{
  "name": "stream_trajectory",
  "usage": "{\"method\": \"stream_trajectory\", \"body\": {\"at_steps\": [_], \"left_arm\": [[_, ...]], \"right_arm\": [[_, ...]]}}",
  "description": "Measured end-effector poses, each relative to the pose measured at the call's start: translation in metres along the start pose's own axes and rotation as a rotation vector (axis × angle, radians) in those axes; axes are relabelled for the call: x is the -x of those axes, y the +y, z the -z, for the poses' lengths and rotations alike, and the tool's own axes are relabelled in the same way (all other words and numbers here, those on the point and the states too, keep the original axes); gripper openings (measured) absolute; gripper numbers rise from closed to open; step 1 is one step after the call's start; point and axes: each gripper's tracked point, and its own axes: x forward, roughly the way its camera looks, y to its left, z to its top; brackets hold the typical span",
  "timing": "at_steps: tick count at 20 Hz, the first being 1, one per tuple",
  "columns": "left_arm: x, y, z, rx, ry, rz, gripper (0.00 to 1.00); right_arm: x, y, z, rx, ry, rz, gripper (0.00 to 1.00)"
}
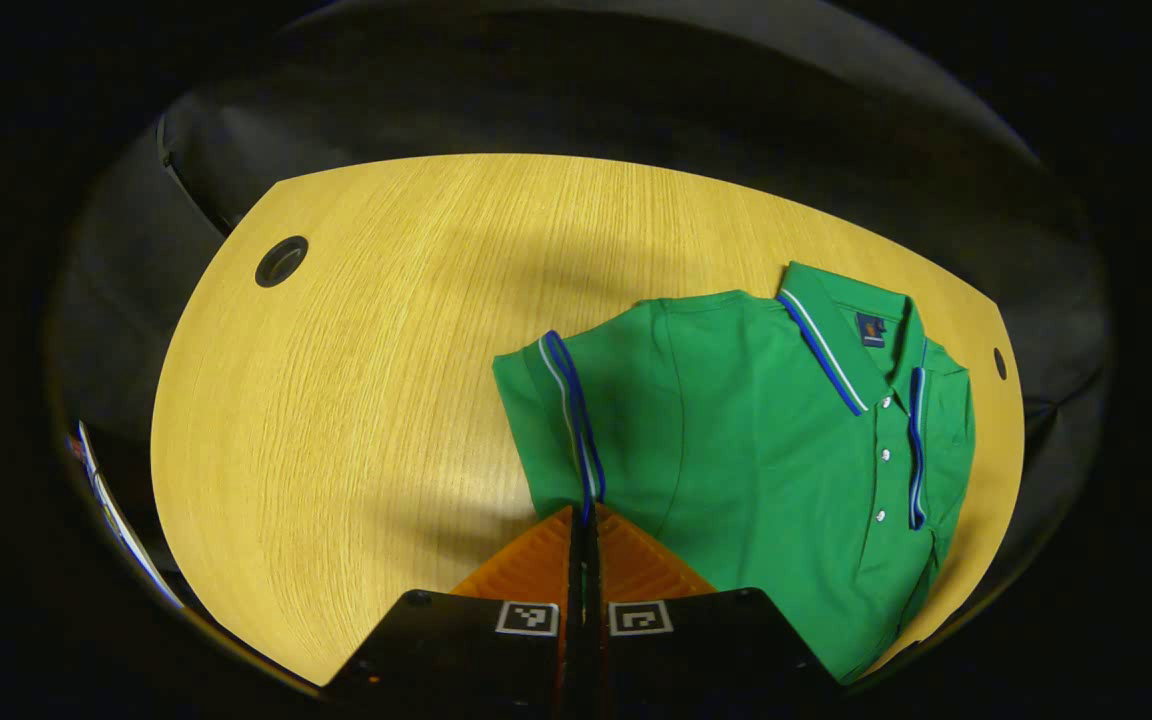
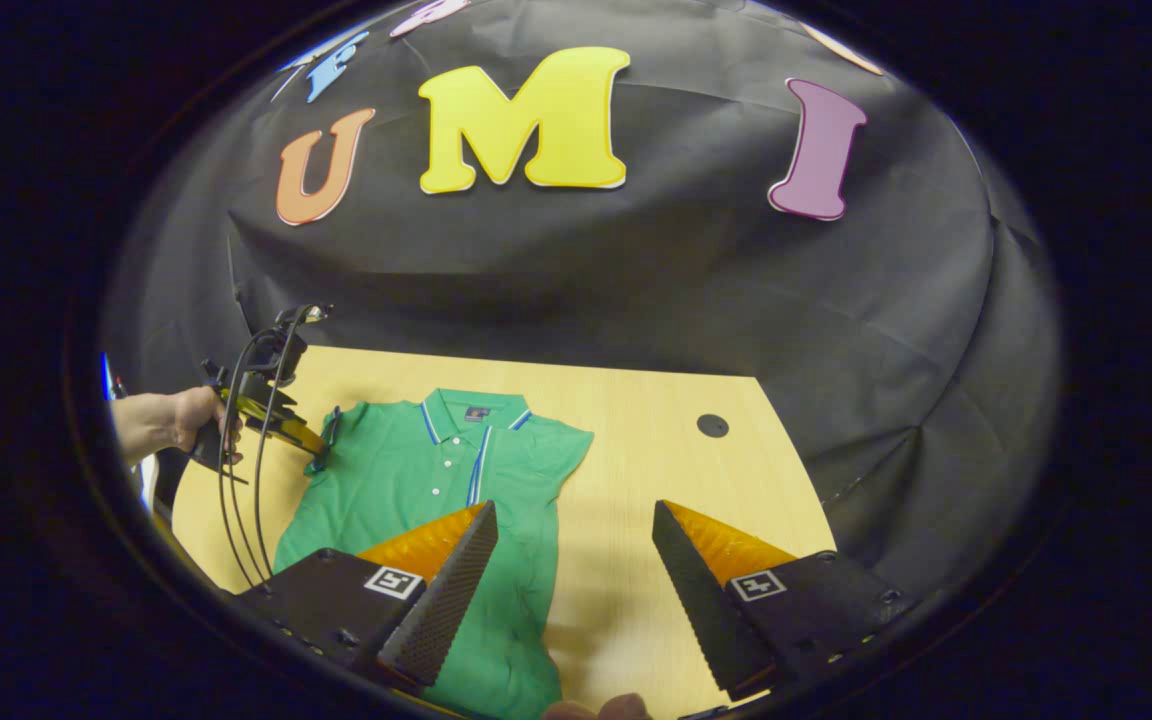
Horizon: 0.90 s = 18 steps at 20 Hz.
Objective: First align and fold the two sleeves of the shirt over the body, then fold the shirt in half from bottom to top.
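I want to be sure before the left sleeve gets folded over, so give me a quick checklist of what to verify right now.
1. Left gripper shut on the left sleeve at its striped cuff: ok.
2. Sleeve lifted and free to swing over the body of the shirt: ok in the right gripper view, where it hangs from the left gripper.
3. Right gripper open and holding nothing: ok.
4. Right sleeve folded over the body: not ok, it lies spread out.
5. Shirt flat on the table, collar and buttons up: ok.
6. Hem lying straight: cannot tell.
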Motion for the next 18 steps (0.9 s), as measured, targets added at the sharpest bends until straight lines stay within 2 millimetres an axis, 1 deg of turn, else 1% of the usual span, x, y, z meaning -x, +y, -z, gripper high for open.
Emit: {"method": "stream_trajectory", "body": {"at_steps": [2, 5, 7, 8, 9, 11, 13, 15, 16, 17, 18], "left_arm": [[0.012, -0.001, -0.007, 0.003, -0.026, 0.012, 0.06], [0.03, -0.022, -0.014, 0.035, -0.055, 0.101, 0.06], [0.041, -0.035, -0.022, 0.038, -0.086, 0.119, 0.06], [0.048, -0.045, -0.025, 0.031, -0.1, 0.134, 0.06], [0.058, -0.059, -0.029, 0.024, -0.113, 0.16, 0.06], [0.073, -0.095, -0.034, 0.014, -0.132, 0.229, 0.06], [0.083, -0.134, -0.028, 0.011, -0.115, 0.291, 0.06], [0.093, -0.169, -0.024, 0.014, -0.105, 0.355, 0.06], [0.098, -0.175, -0.024, 0.025, -0.106, 0.352, 0.1], [0.098, -0.179, -0.018, 0.042, -0.101, 0.347, 0.34], [0.101, -0.183, -0.015, 0.063, -0.103, 0.355, 0.42]], "right_arm": [[0.001, 0.002, -0.002, -0.007, -0.007, -0.003, 0.96], [0.002, 0.003, 0.001, -0.013, -0.01, 0.005, 0.96], [0.006, 0.004, 0.001, -0.021, -0.019, 0.004, 0.96], [0.009, 0.005, 0.0, -0.024, -0.025, 0.004, 0.96], [0.012, 0.005, -0.001, -0.024, -0.034, 0.003, 0.96], [0.016, 0.006, 0.002, -0.02, -0.041, 0.004, 0.96], [0.022, 0.005, 0.007, -0.024, -0.04, 0.004, 0.96], [0.028, 0.003, 0.01, -0.03, -0.042, 0.008, 0.96], [0.032, 0.001, 0.011, -0.031, -0.046, 0.01, 0.96], [0.035, 0.0, 0.011, -0.031, -0.051, 0.012, 0.96], [0.039, -0.001, 0.011, -0.031, -0.055, 0.012, 0.96]]}}
